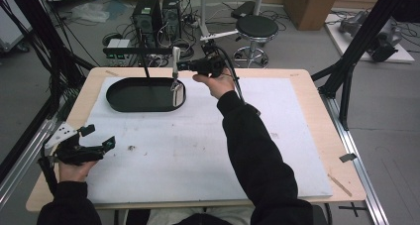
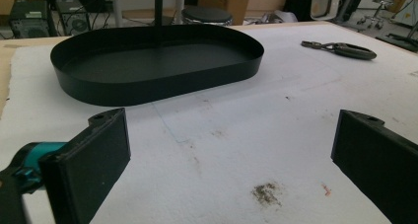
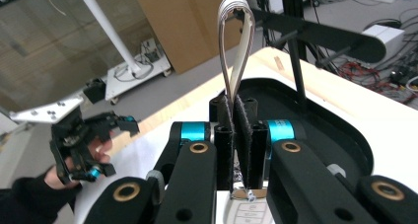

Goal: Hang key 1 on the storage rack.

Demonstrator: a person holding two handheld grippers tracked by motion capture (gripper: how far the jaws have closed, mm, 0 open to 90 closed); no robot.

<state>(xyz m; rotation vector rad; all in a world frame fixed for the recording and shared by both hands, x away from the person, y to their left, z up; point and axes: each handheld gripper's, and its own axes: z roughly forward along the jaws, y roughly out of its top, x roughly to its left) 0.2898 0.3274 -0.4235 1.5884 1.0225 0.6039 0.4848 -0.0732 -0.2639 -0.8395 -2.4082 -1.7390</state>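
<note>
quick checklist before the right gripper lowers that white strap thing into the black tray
1. Grip: right gripper is shut on the white looped strap, loop end up: ok.
2. Position: in the high view the strap hangs over the right end of the black oval metal tray: ok.
3. Landing spot: tray floor looks bare: ok.
4. Obstacle: a thin black pole stands by the tray's far wall, apart from the strap: ok.
5. Left gripper open, resting at the table's near left, away from the tray: ok.
6. What hangs at the strap's lower end: cannot tell.
</note>
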